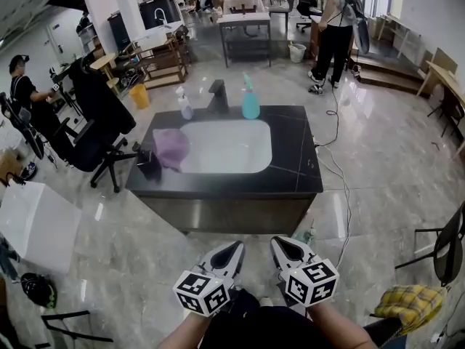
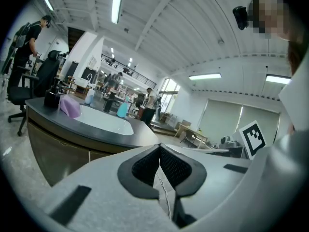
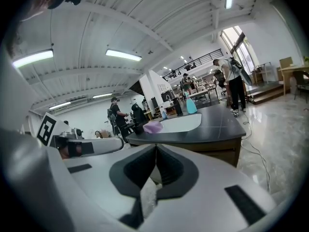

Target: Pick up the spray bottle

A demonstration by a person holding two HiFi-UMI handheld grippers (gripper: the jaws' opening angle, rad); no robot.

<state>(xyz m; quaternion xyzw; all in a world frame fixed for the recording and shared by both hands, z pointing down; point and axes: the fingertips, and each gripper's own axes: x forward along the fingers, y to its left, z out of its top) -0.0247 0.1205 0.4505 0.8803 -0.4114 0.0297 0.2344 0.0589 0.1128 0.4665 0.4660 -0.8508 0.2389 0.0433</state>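
Note:
A teal spray bottle (image 1: pixel 250 102) stands at the back edge of a black counter (image 1: pixel 298 167), behind the white sink basin (image 1: pixel 225 146). A smaller clear spray bottle (image 1: pixel 184 104) stands to the left of the black faucet (image 1: pixel 217 97). Both grippers hang low in front of the counter, well short of it. My left gripper (image 1: pixel 235 246) is shut with nothing in it, and so is my right gripper (image 1: pixel 279 243). The teal bottle (image 2: pixel 122 109) is small and far off in the left gripper view, and the teal bottle (image 3: pixel 191 105) is just as distant in the right gripper view.
A purple cloth (image 1: pixel 171 147) and a black cup (image 1: pixel 147 164) sit at the counter's left end. A black office chair (image 1: pixel 94 122) stands left of it, a white box (image 1: pixel 36 224) nearer left. A cable (image 1: pixel 341 184) trails across the floor at right. People stand farther back.

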